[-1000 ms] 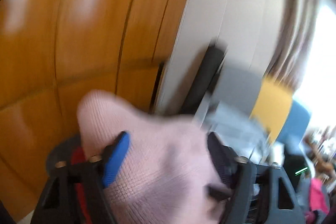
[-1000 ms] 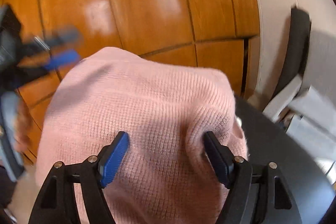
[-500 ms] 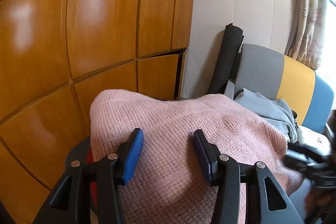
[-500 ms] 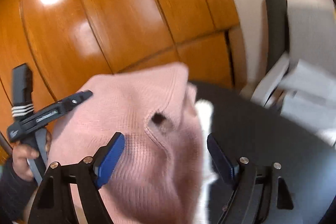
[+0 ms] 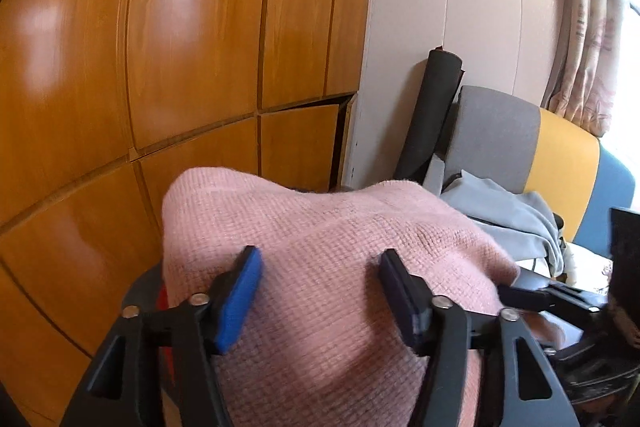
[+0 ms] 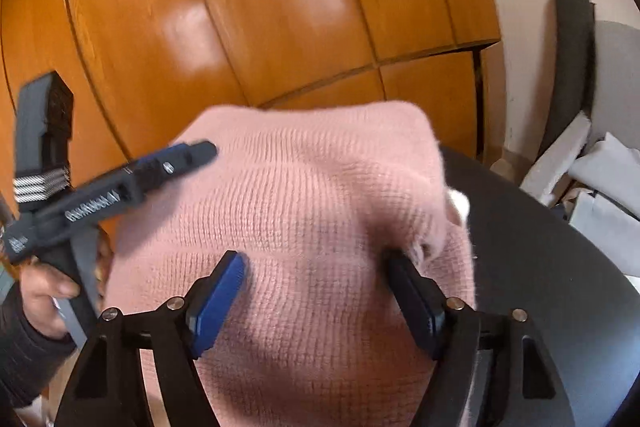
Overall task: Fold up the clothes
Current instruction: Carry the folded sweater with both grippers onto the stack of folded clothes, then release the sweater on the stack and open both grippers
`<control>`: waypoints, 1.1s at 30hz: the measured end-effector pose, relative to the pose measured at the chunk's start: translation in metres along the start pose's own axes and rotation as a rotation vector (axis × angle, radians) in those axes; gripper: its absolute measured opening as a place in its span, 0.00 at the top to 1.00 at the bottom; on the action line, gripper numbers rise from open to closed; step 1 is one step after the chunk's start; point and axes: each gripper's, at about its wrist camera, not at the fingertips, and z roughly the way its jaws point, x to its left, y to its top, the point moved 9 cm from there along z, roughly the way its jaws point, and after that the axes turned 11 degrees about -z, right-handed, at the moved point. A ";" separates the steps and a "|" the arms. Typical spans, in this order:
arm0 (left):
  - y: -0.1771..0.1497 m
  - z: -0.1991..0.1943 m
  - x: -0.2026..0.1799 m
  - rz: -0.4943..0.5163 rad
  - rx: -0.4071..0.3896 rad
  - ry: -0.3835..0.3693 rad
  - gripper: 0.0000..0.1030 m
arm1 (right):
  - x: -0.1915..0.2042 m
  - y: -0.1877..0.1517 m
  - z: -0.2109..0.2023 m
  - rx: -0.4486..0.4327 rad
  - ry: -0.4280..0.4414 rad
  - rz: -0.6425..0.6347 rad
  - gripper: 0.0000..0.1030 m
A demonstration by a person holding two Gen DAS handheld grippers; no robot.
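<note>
My pink sweater lies bunched on the dark bench, folding barely begun. My left tool is opening around it; my right tool, spread, is closing.

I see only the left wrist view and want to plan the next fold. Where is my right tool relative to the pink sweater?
Observer: The right tool sits over the pink sweater, one finger on each side of the heap. Its jaws are closing with knit between them.
Operator: What is the sweater lying on?
Observer: A dark round table, which is bare to the sweater's right.
Operator: Anything odd on the fabric?
Observer: A small white bit peeks out at its right edge. I cannot tell what it is.
</note>
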 end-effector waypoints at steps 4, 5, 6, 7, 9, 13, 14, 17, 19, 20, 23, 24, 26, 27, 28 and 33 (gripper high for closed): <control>0.000 -0.015 -0.005 0.009 -0.040 0.015 0.15 | 0.004 0.011 -0.028 -0.029 -0.114 -0.039 0.27; 0.001 -0.023 -0.005 0.003 -0.058 0.014 0.09 | 0.005 0.013 -0.032 -0.034 -0.147 -0.050 0.27; 0.002 -0.033 -0.005 -0.009 -0.079 0.019 0.02 | 0.007 0.018 -0.025 -0.038 -0.174 -0.055 0.27; 0.004 -0.042 -0.005 -0.019 -0.099 0.034 0.00 | 0.008 0.022 -0.021 -0.043 -0.202 -0.061 0.27; 0.005 -0.062 -0.006 -0.027 -0.139 0.076 0.00 | 0.011 0.014 -0.048 -0.061 -0.255 -0.071 0.27; 0.004 -0.099 -0.008 -0.002 -0.202 0.202 0.00 | 0.030 0.001 -0.072 -0.078 -0.299 -0.090 0.26; 0.002 -0.107 -0.009 0.006 -0.205 0.231 0.00 | 0.036 -0.003 -0.075 -0.079 -0.301 -0.096 0.26; -0.010 -0.129 -0.014 0.018 -0.203 0.286 0.00 | 0.053 -0.011 -0.087 -0.084 -0.309 -0.108 0.26; -0.019 -0.145 -0.019 0.009 -0.204 0.277 0.00 | 0.069 -0.024 -0.105 -0.087 -0.296 -0.109 0.26; -0.023 -0.153 -0.021 0.002 -0.206 0.272 0.00 | 0.072 -0.028 -0.109 -0.090 -0.295 -0.112 0.26; -0.036 -0.170 -0.021 -0.031 -0.190 0.267 0.00 | 0.083 -0.038 -0.119 -0.096 -0.286 -0.120 0.26; -0.040 -0.173 -0.021 -0.043 -0.181 0.264 0.00 | 0.087 -0.040 -0.123 -0.096 -0.285 -0.124 0.26; -0.047 -0.177 -0.021 -0.065 -0.166 0.248 0.00 | 0.091 -0.045 -0.125 -0.096 -0.288 -0.134 0.26; -0.049 -0.178 -0.021 -0.073 -0.160 0.243 0.00 | 0.094 -0.047 -0.127 -0.097 -0.288 -0.139 0.26; -0.051 -0.179 -0.021 -0.073 -0.157 0.244 0.00 | 0.098 -0.050 -0.130 -0.096 -0.286 -0.146 0.26; -0.058 -0.188 -0.028 -0.032 -0.189 0.236 0.00 | 0.103 -0.057 -0.129 -0.087 -0.301 -0.178 0.26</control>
